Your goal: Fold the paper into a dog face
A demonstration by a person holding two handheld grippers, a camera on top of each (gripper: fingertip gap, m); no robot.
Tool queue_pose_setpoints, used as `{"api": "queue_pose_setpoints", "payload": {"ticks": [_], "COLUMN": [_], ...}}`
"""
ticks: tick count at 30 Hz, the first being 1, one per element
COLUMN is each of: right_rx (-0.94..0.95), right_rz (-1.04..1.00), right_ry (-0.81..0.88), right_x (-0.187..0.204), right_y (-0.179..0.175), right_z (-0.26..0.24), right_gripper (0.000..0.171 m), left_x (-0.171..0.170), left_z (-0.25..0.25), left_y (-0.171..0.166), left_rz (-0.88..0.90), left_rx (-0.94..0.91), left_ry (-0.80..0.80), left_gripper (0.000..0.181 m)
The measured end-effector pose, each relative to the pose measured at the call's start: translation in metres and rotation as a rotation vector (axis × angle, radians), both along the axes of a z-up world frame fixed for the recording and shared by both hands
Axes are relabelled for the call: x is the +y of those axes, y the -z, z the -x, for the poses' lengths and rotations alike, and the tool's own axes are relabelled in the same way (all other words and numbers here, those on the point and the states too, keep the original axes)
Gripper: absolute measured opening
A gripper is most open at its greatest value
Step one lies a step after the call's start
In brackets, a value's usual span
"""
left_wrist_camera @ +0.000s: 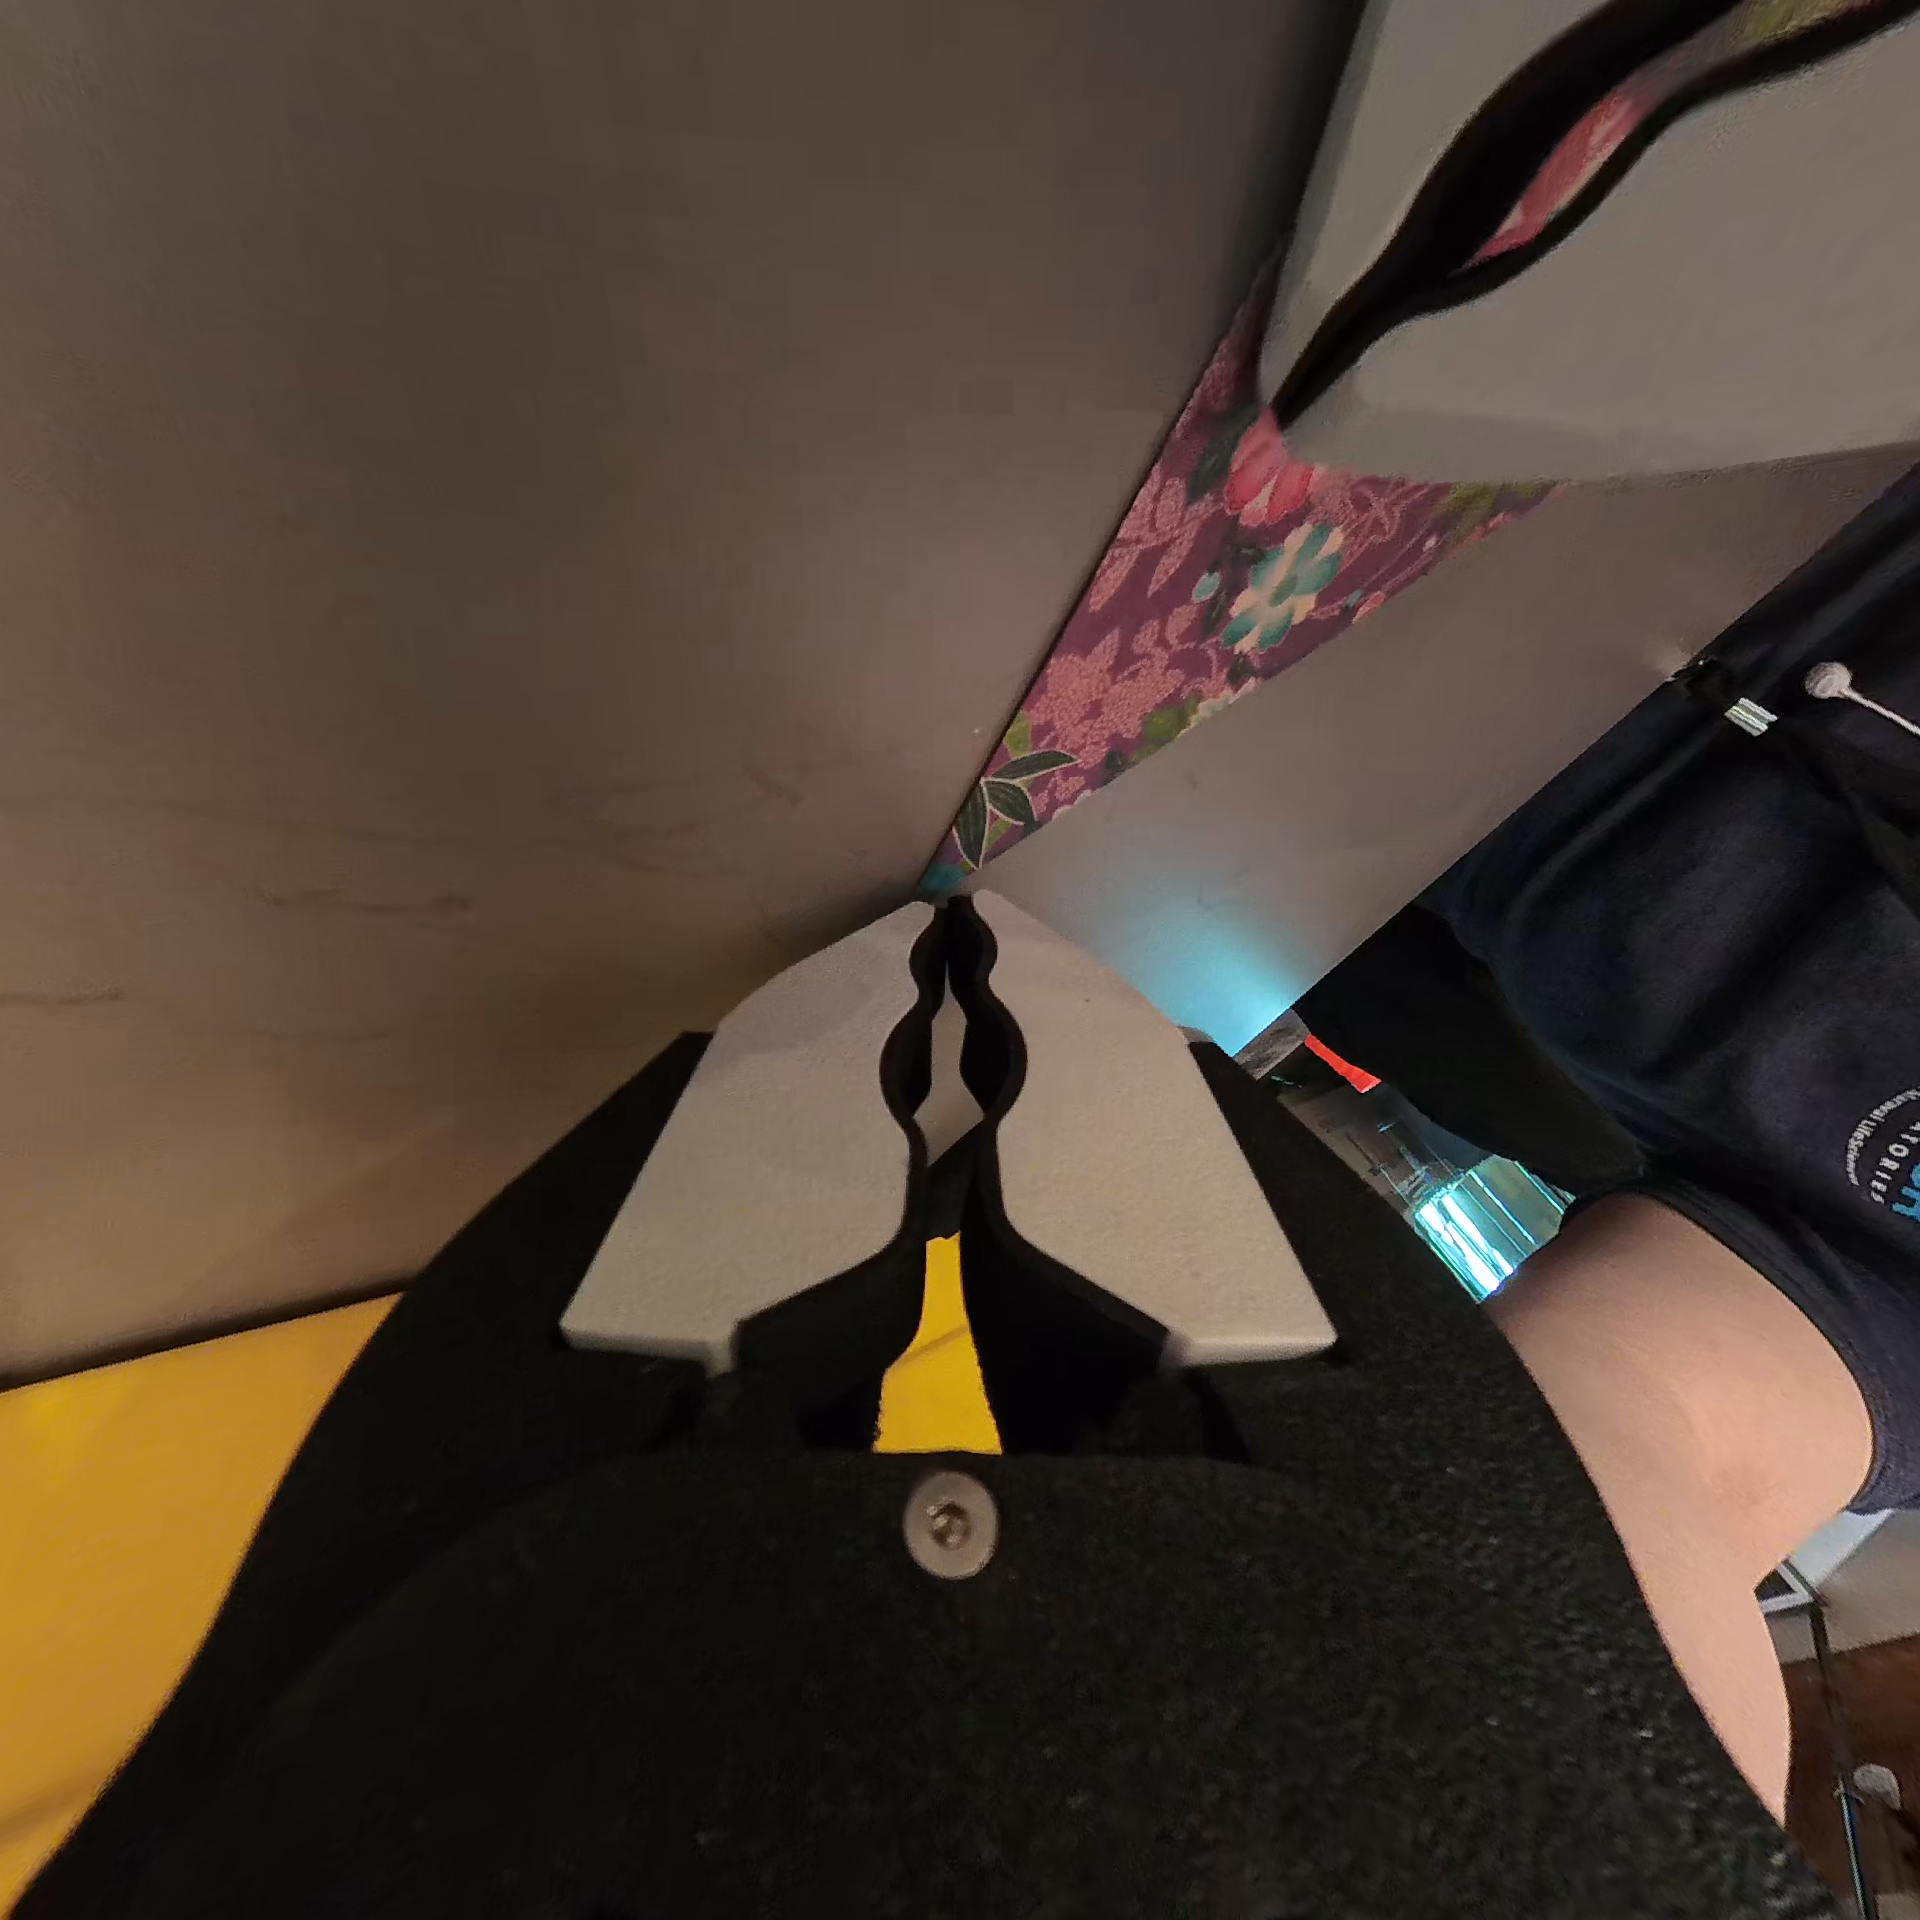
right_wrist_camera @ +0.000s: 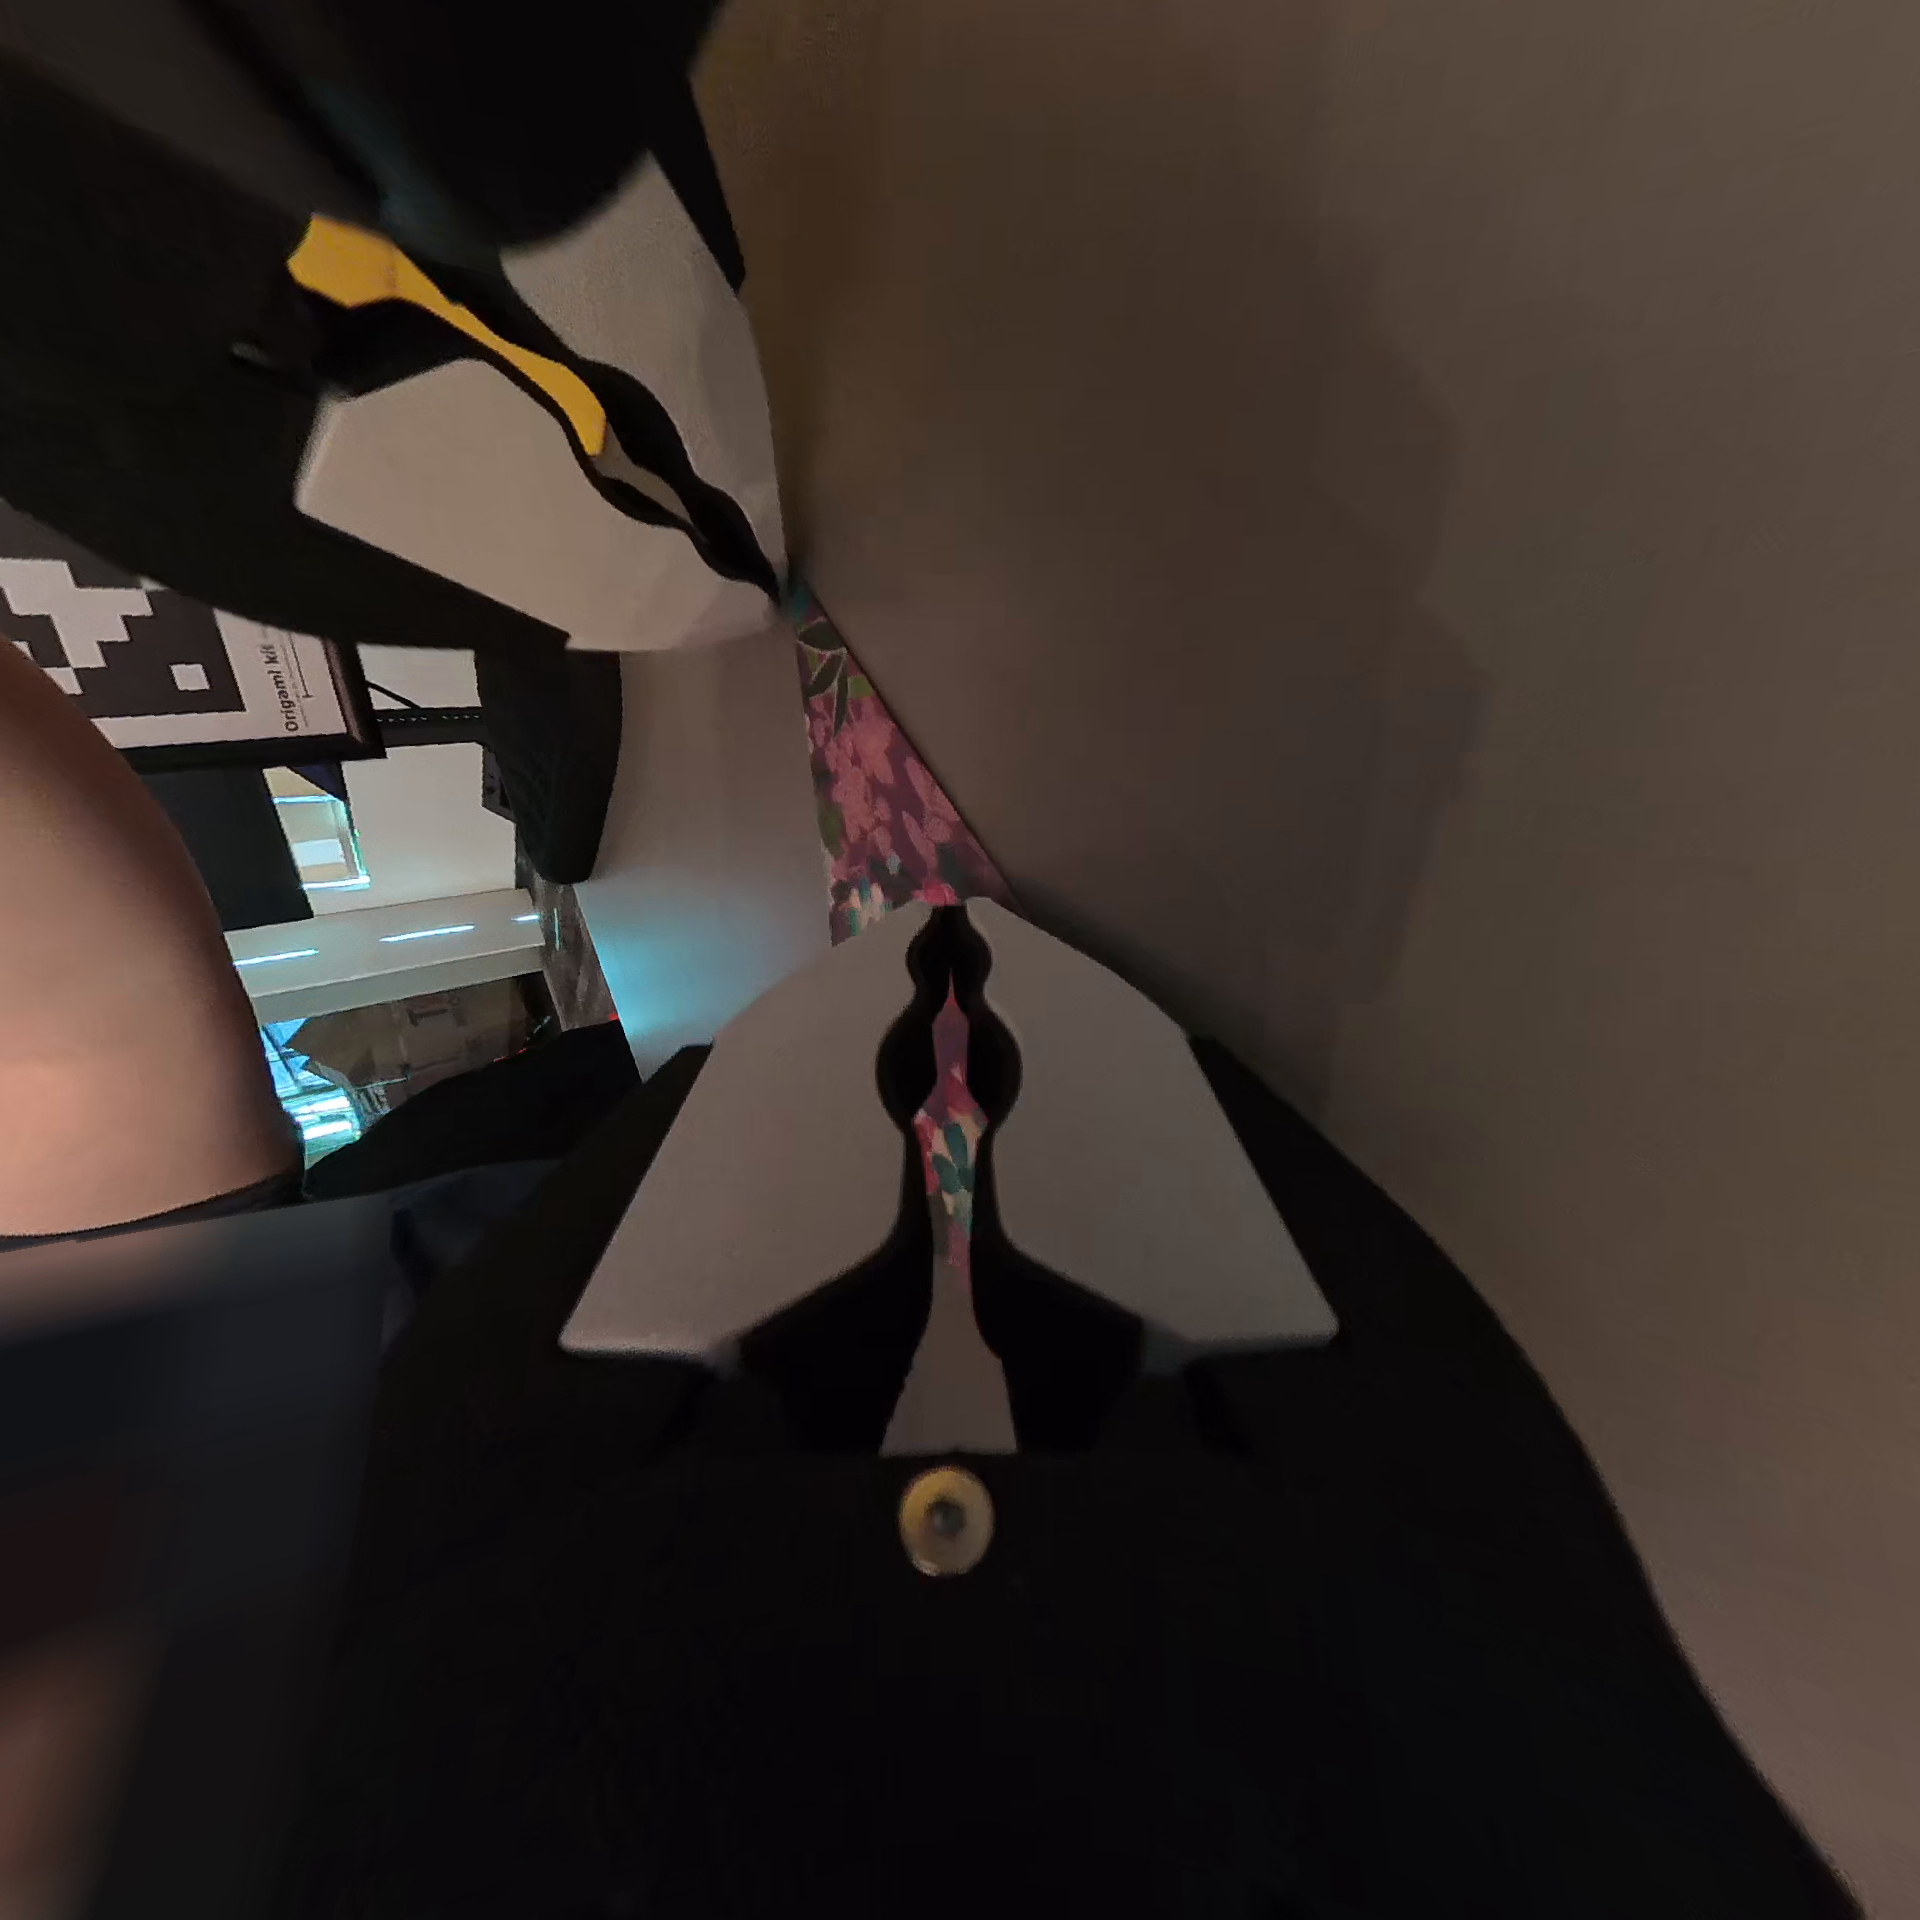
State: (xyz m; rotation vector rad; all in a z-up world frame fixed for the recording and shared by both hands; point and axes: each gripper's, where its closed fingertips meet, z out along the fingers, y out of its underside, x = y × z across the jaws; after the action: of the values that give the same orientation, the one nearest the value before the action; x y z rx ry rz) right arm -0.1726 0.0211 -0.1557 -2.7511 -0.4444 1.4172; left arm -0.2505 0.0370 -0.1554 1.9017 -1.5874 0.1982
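We see both tools pinching one paper (left_wrist_camera: 1174, 665) edge: left tool (left_wrist_camera: 954, 906) clamped at its corner, right tool (right_wrist_camera: 948, 914) clamped farther along, fold line running between them.

Claws: two, the left claw (left_wrist_camera: 951, 909) and the right claw (right_wrist_camera: 951, 914), each also showing in the other's view.
Fingers per claw: two pale fingers (left_wrist_camera: 790, 1122).
Paper: one floral-patterned sheet (left_wrist_camera: 1164, 644), white on its other side.
Table: one pale table (left_wrist_camera: 1351, 748).
Yellow surface: one (left_wrist_camera: 156, 1475).
Persons: one, with a bare arm (left_wrist_camera: 1683, 1455) and a dark shirt (left_wrist_camera: 1683, 935).
Patterned marker cards: one (right_wrist_camera: 156, 665).
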Motion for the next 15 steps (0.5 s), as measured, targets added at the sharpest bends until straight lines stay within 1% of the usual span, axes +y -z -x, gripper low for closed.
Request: {"api": "queue_pose_setpoints", "payload": {"ticks": [15], "right_rx": [0.056], "right_rz": [0.050], "right_ry": [-0.008], "right_x": [-0.010], "right_y": [0.000], "right_z": [-0.040], "right_gripper": [0.002], "left_x": [0.000], "left_z": [0.000], "left_y": [0.000], "left_rz": [-0.002], "left_rx": [0.007], "left_ry": [-0.003], "left_gripper": [0.000]}}
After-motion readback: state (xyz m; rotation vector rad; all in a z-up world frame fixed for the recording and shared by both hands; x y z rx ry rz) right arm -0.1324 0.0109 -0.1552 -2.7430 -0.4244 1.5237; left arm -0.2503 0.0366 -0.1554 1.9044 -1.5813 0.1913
